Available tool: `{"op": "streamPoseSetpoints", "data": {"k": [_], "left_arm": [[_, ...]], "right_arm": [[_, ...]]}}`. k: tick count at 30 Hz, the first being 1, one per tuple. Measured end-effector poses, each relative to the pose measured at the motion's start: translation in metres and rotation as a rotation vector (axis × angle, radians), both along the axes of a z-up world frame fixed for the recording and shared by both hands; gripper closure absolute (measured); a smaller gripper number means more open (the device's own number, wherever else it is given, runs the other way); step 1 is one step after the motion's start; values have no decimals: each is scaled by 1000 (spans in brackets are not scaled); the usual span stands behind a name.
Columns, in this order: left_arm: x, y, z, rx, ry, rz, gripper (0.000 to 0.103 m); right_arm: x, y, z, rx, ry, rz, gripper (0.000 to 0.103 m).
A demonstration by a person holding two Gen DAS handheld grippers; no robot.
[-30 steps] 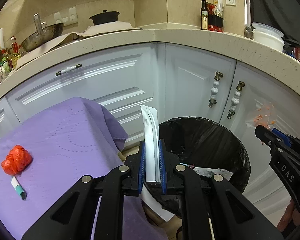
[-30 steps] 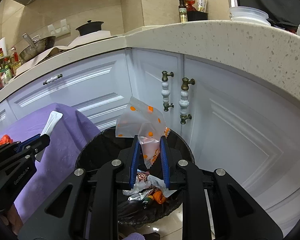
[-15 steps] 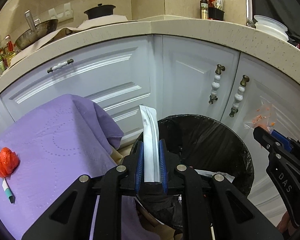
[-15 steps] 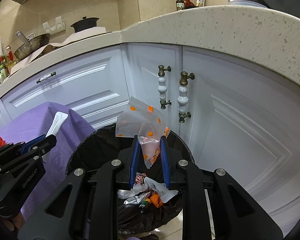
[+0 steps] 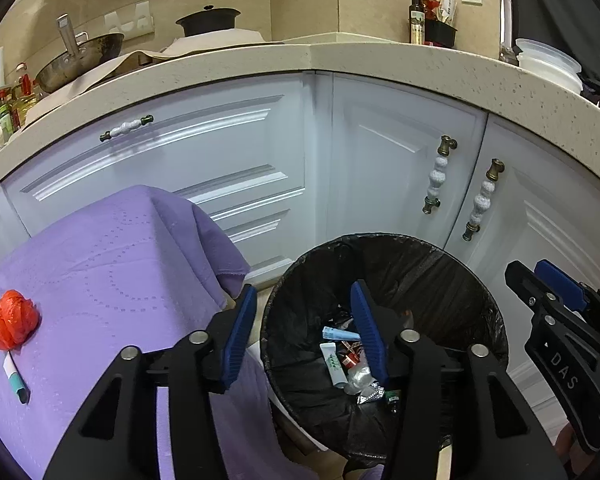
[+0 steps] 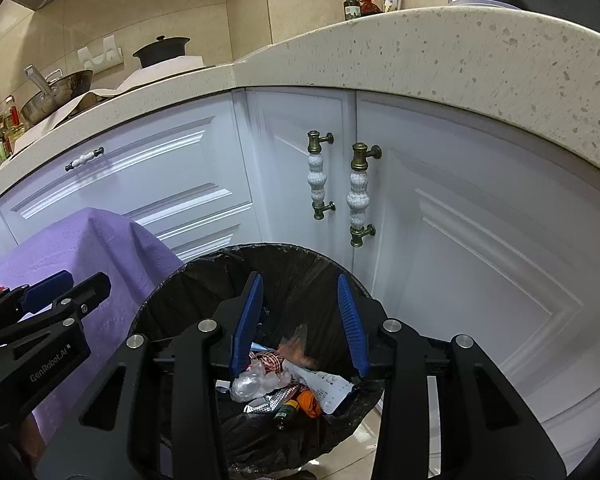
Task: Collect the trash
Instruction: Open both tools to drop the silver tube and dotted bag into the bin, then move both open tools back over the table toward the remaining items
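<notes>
My left gripper (image 5: pixel 302 292) hangs over the near left rim of the black-lined trash bin (image 5: pixel 466 268). Its jaws are opening and nothing is between them. Wrappers, among them a white packet (image 5: pixel 333 368), lie in the bin. My right gripper (image 6: pixel 299 280) is above the same bin (image 6: pixel 204 264), its jaws opening too. A blurred clear bag with orange dots (image 6: pixel 296 340) is dropping below its pads, free of them. On the purple cloth (image 5: pixel 100 280) to the left lie a crumpled red bag (image 5: pixel 10 324) and a small white-and-teal piece (image 5: pixel 14 378).
White cabinet doors with ceramic handles (image 6: pixel 358 192) stand close behind the bin, under a speckled counter (image 5: pixel 380 60). A wok (image 5: pixel 80 60), a black pot and bottles sit on the counter. Each gripper shows at the edge of the other's view: right gripper (image 5: pixel 534 270), left gripper (image 6: pixel 84 280).
Both grippers have opened over the bin. The long white wrapper is gone from the left jaws, and the orange-dotted bag has slipped out of the right jaws and is falling into the bin.
</notes>
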State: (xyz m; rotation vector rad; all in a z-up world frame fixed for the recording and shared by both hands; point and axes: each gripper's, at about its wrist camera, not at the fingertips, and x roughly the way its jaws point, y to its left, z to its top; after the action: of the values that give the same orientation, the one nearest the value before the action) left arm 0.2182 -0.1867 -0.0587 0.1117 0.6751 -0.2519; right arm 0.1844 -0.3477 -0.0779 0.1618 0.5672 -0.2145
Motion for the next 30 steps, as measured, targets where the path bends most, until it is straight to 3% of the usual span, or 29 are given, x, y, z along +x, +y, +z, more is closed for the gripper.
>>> {"op": "streamPoseSetpoints", "data": {"k": [11, 30], "left_arm": [[-4, 38, 11, 3, -16, 53, 51], [-27, 203, 14, 48, -7, 311, 51]], "right_arm": [[3, 29, 8, 13, -10, 54, 62], [25, 177, 22, 30, -17, 342, 61]]}}
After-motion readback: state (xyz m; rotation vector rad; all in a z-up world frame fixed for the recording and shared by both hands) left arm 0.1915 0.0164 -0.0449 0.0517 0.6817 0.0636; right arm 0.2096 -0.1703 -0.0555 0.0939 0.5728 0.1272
